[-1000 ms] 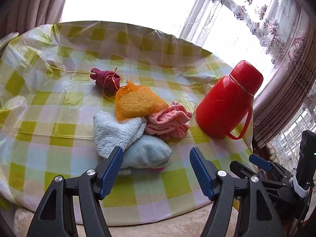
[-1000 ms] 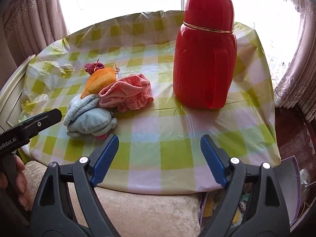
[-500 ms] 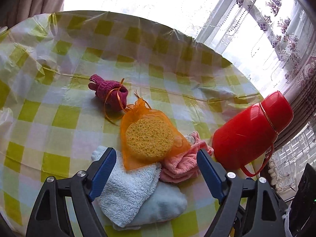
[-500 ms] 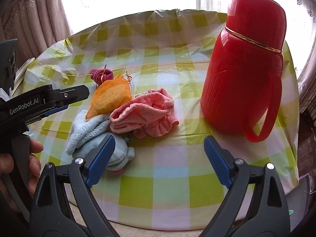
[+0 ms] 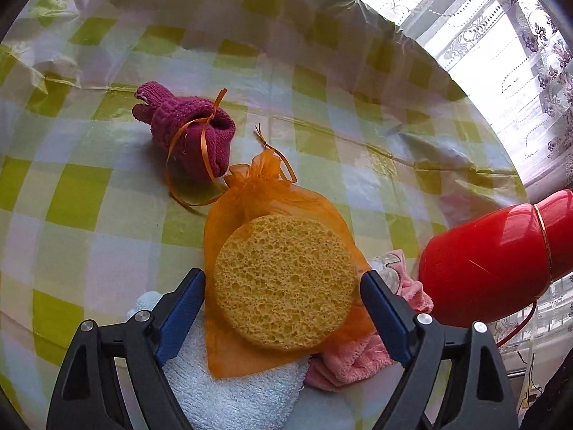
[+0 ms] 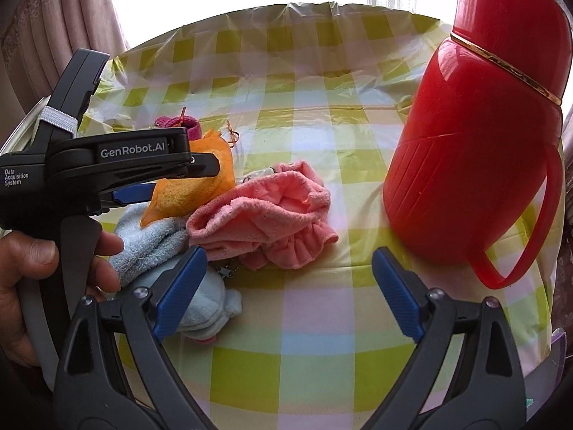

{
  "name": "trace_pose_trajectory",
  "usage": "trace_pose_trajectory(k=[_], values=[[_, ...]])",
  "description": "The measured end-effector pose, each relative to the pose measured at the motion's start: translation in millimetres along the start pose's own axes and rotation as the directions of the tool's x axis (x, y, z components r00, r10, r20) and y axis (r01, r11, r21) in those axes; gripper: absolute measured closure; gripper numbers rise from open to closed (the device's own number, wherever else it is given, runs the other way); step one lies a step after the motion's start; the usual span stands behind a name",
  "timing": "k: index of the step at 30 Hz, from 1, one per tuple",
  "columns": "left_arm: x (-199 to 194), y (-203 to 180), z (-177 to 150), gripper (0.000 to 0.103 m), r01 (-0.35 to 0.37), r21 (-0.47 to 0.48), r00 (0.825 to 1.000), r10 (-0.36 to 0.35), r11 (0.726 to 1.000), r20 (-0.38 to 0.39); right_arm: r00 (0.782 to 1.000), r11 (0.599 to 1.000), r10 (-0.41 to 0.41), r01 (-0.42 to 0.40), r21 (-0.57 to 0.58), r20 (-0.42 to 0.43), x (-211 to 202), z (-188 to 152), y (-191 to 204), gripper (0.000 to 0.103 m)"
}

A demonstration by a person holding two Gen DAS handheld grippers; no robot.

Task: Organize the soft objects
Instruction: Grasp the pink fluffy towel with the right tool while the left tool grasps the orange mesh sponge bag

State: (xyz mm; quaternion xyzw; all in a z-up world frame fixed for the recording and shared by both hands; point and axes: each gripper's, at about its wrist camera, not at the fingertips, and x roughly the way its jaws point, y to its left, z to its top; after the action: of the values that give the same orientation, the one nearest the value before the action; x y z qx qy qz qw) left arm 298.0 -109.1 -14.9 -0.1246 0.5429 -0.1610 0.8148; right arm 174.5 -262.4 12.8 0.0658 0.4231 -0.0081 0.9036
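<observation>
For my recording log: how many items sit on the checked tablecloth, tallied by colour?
Orange: 1, mesh bag holding a sponge
Magenta: 1, knitted piece
Pink: 1, cloth
Light blue: 2, towel, plush
Red: 1, thermos
Total: 6

Likely a home: checked tablecloth [image 6: 322,326], red thermos [image 6: 476,165], lace curtains [image 5: 519,46] at window.

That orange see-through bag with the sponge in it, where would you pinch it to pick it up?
Probably across the round sponge inside the orange mesh bag, coming down from above. The open left gripper already straddles it, one finger each side. The sponge gives firm bulk; the loose mesh and the ribbon could slip. The bag lies atop the white towel, so a lift is unobstructed.
</observation>
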Motion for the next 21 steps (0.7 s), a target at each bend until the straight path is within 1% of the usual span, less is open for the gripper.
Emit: trace_pose_trajectory(k=[2, 4, 5, 8, 13, 18, 21], values=[[6, 1, -1, 0.015, 0.016, -0.005, 1.0, -0.016, 1.0, -0.019, 1.0, 1.0, 0.006, -0.006, -0.003, -0.002, 4, 2, 1, 0.008], [9, 2, -2, 0.015, 0.017, 0.005, 1.0, -0.017, 1.0, -0.015, 1.0, 1.0, 0.007, -0.007, -0.008, 0.0, 7, 4, 4, 0.008], [10, 3, -2, 0.02, 0.015, 0.009, 1.0, -0.015, 1.0, -0.011, 1.0, 1.0, 0.007, -0.007, -0.011, -0.001, 8, 5, 5, 0.008], [10, 6, -3, 0.021, 0.028, 0.011, 1.0, -0.028, 1.0, -0.005, 1.0, 1.0, 0.011, -0.012, -0.015, -0.01, 14, 8, 8, 0.007], [-4, 11, 0, 0.021, 0.044, 0.005, 0.997, -0.045, 0.999, 0.059, 0.999, 1.0, 0.025, -0.025, -0.011, -0.021, 23, 11, 13, 0.007], [-24, 20, 2, 0.021, 0.049, -0.017, 0.989, -0.047, 0.999, 0.138, 0.999, 0.999, 0.039, -0.038, 0.028, -0.034, 34, 16, 11, 0.007], [-33, 24, 3, 0.021, 0.048, -0.026, 0.984, -0.043, 0.998, 0.173, 0.998, 0.997, 0.05, -0.047, 0.062, -0.035, 40, 21, 9, 0.007]])
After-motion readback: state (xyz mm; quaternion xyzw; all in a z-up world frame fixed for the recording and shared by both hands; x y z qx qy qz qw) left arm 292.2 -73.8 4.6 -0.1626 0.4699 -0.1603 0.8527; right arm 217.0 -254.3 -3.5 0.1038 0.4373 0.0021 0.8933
